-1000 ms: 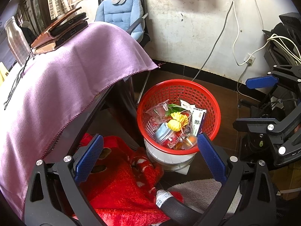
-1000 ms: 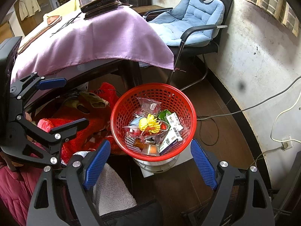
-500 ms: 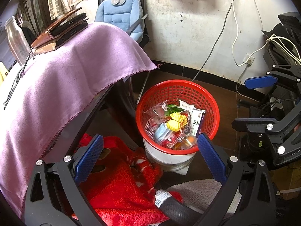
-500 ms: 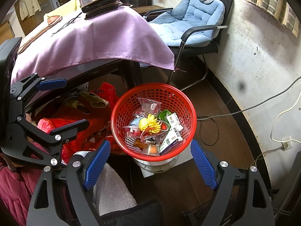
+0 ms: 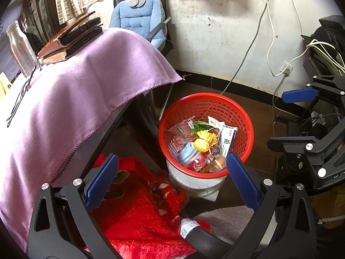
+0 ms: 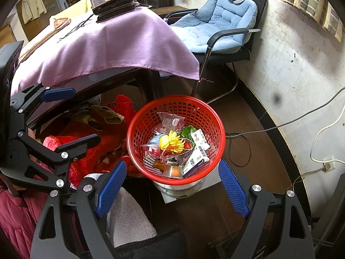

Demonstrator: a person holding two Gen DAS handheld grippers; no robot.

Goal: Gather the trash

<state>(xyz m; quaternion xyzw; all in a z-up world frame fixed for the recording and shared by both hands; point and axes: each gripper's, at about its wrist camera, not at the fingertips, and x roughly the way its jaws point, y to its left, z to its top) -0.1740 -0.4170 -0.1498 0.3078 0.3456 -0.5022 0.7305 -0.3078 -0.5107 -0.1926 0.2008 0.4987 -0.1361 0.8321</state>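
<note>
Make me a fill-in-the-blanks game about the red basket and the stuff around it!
1. The trash lies inside a ___ mesh basket.
2. The cloth draped over the table is ___.
3. The chair cushion by the wall is light ___.
4. The right gripper above the basket has its jaws ___.

Missing words: red; purple; blue; open

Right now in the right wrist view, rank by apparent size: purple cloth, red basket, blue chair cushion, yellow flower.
1. Purple cloth, largest.
2-3. Red basket and blue chair cushion look alike; the cushion lies farther off, so no ranking.
4. Yellow flower, smallest, inside the basket.
</note>
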